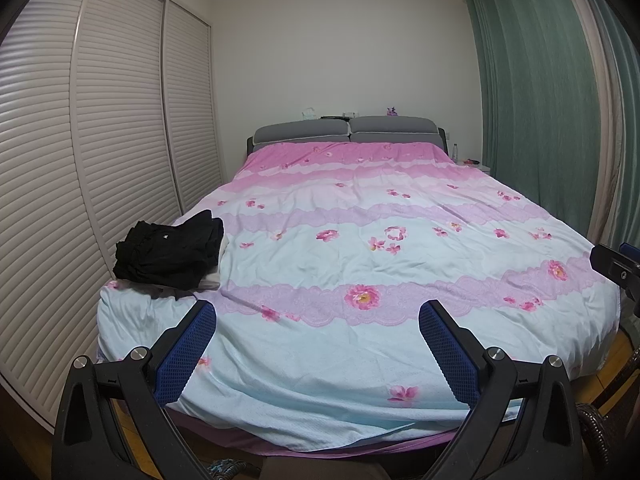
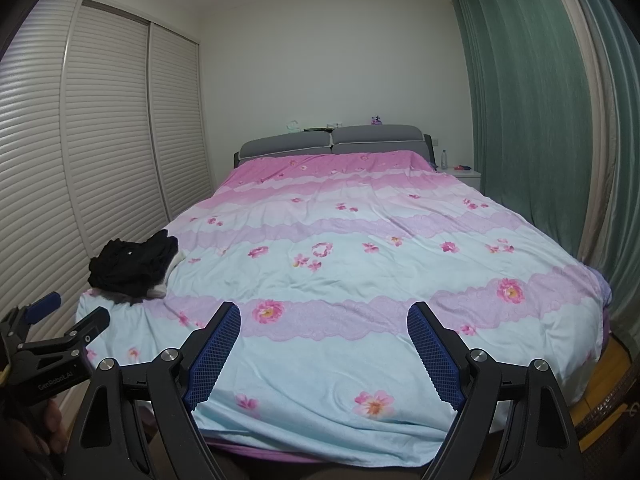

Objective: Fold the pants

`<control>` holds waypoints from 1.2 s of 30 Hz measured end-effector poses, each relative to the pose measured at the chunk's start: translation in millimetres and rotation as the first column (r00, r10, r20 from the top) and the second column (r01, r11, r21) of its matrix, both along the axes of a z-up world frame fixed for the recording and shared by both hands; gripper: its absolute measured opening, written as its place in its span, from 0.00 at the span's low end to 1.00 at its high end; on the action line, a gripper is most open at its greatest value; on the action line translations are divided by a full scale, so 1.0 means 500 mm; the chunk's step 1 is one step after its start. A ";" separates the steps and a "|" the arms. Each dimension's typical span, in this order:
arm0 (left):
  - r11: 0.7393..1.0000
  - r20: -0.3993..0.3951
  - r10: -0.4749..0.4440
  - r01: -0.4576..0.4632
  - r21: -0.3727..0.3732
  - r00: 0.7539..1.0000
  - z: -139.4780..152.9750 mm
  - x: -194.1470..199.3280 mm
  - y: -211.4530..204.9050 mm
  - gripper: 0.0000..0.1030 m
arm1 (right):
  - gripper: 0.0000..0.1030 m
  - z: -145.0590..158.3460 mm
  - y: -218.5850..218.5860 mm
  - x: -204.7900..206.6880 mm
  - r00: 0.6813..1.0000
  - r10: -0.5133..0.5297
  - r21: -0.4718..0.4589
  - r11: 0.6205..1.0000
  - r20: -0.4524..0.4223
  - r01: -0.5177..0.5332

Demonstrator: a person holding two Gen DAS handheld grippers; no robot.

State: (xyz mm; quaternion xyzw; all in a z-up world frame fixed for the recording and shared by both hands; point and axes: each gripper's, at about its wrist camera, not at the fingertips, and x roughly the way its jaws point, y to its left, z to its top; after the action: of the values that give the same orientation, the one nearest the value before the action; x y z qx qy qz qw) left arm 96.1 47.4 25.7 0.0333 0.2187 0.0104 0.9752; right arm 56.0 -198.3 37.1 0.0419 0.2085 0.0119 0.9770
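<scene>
Foot-of-bed view of a bed covered by a pale blue and pink floral quilt. A stack of black fabric garments, apparently folded pants, sits at the near left corner of the quilt, resting on a lighter, whitish folded piece that shows at its right and lower edges. Whether every item in the stack is pants cannot be told. No unfolded garment lies on the visible quilt, so the folding appears either complete for these pieces or paused between garments; what remains is not shown.

The left gripper is held level above the foot of the bed, pointing toward the grey padded headboard, its blue textured pads spread wide apart with nothing between them. The right gripper takes a matching pose beside it, pads likewise spread and empty. Both are clear of the stack, which lies ahead and to the left of each.

White louvred wardrobe doors stand to the left, a green curtain to the right
</scene>
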 end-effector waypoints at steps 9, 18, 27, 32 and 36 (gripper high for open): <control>1.000 0.024 -0.003 0.004 -0.014 1.000 0.016 -0.010 -0.004 1.00 | 0.84 0.002 0.000 0.001 1.000 0.001 -0.001 1.000 0.001 -0.001; 1.000 0.027 -0.025 0.025 -0.011 0.999 0.022 -0.014 -0.011 1.00 | 0.84 0.006 0.003 0.001 1.000 0.001 -0.006 1.000 0.007 -0.001; 0.999 0.030 -0.017 0.016 0.040 0.999 0.017 -0.015 -0.022 1.00 | 0.84 0.005 0.004 0.000 1.000 0.001 -0.006 1.000 0.007 -0.001; 0.999 0.026 -0.026 0.025 0.032 0.999 0.013 -0.016 -0.025 1.00 | 0.84 0.009 0.005 0.002 1.000 0.002 -0.007 1.000 0.010 -0.002; 0.999 0.047 -0.026 0.024 0.043 0.999 0.010 -0.019 -0.025 1.00 | 0.84 0.008 0.004 0.002 1.000 0.002 -0.006 1.000 0.010 -0.002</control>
State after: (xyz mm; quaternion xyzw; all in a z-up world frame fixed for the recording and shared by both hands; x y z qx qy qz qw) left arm 86.4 35.0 30.5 0.0564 0.1948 0.0033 0.9792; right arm 56.9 -196.3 41.3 0.0388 0.2037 0.0123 0.9782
